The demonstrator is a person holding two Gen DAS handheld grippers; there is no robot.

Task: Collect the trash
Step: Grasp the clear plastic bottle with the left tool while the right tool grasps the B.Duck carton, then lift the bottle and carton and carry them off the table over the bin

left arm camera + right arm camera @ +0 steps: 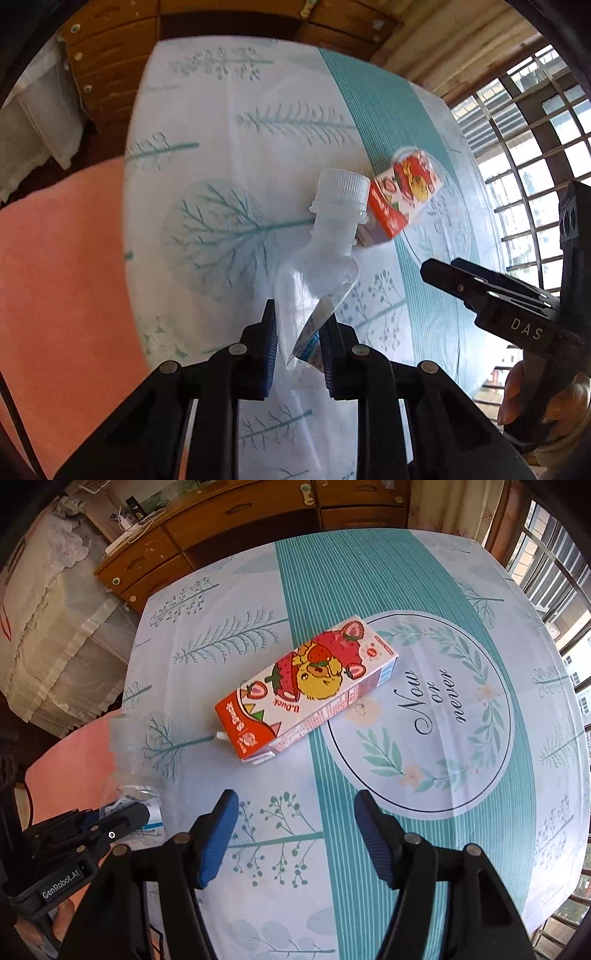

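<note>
Left tongs (299, 332) clamped on clear bottle (317, 266), right tongs (295, 830) apart, carton (306, 690) ahead.

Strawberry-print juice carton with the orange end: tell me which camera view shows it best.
The right wrist view: the strawberry-print juice carton lies whole and sharp on the tablecloth, its printed top face fully visible. In the left wrist view the carton is blurred, farther off, and partly hidden behind the clear plastic bottle.

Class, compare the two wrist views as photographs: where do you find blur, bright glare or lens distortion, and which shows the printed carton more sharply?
Left wrist view: carton smeared by motion blur, window grille washed out by daylight, tablecloth bulging from fisheye curvature. Right wrist view: carton crisp with legible print, clear bottle faint and blurred at the left, table edge likewise curved.
</note>
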